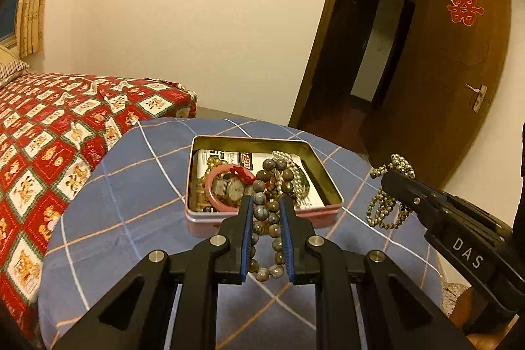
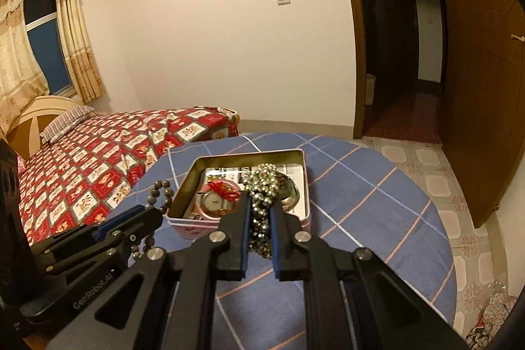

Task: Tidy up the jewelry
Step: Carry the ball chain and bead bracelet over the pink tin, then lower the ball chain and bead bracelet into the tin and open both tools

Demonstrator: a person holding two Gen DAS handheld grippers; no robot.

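Note:
An open pink tin (image 1: 197, 220) stands on the blue checked table and holds a pink bangle (image 1: 213, 195), a watch (image 1: 234, 187) and pearl beads (image 1: 292, 173). My left gripper (image 1: 266, 205) is shut on a bracelet of large grey-brown beads (image 1: 262, 212), held above the tin's near edge. My right gripper (image 2: 261, 202) is shut on a string of small shiny metallic beads (image 2: 262, 186), held over the tin (image 2: 303, 218). In the left wrist view the right gripper (image 1: 387, 176) hangs those beads (image 1: 384, 205) right of the tin.
The blue checked tablecloth (image 1: 131, 202) covers a round table. A bed with a red patterned cover (image 1: 49, 136) lies to the left. An open wooden door (image 1: 459, 71) and a dark doorway are behind on the right. Tiled floor (image 2: 443, 169) lies right of the table.

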